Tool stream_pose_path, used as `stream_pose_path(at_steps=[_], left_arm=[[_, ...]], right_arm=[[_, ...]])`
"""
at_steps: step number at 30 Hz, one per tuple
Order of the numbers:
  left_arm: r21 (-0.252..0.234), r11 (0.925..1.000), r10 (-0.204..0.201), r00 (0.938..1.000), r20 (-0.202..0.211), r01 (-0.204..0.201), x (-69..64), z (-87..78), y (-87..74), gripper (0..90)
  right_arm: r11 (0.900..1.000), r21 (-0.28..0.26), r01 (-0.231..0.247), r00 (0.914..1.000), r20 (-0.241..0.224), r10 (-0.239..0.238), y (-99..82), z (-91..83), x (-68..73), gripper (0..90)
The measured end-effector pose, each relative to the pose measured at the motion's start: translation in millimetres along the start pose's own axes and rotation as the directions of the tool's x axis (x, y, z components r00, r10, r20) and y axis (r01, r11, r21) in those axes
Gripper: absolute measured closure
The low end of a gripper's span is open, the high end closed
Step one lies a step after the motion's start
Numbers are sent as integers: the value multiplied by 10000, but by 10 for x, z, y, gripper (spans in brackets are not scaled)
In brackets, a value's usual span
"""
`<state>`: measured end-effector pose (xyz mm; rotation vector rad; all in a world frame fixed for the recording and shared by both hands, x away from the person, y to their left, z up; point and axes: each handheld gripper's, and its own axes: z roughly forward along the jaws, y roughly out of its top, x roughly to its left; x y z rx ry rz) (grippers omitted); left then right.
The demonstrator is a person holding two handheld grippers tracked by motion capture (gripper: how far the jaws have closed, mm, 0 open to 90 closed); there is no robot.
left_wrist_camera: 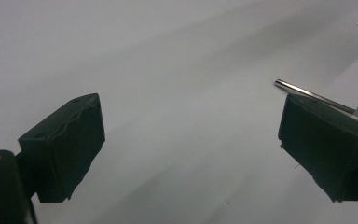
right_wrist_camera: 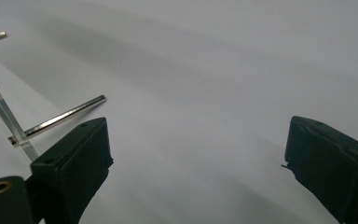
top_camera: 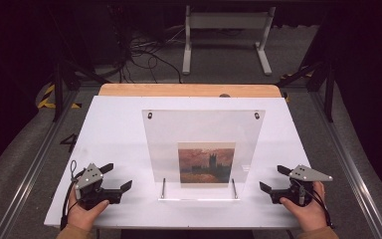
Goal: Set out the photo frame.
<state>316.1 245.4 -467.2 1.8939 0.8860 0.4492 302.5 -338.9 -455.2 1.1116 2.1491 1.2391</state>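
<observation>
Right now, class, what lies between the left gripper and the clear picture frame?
Bare white table, seen in the high view, separates the left gripper from the frame.

From my high view, the white surface [top_camera: 114, 129] is brightly and evenly lit from above, while the floor around it falls into darkness. The clear panel [top_camera: 204, 129] shows faint glare near its right edge. In both gripper views the light is dim and greyish, with soft diagonal shadows, and the black tongs [left_wrist_camera: 191, 149] look slightly blurred.
</observation>
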Motion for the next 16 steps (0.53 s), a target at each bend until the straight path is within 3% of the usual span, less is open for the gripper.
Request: stream_pose_path(at_steps=[6,10,16], left_arm=[[317,9995,54,9998,-168,-48,-7,24,13,78],[271,9996,1,9999,-152,3,-4,19,13,78],[200,9998,43,9999,-154,-40,-28,15,35,78]], right_arm=[[9942,985,430,9989,149,-447,32,99,42,69],[9942,1008,371,9991,183,-391,34,100,40,69],[9981,617,77,9994,330,-98,27,51,24,78]])
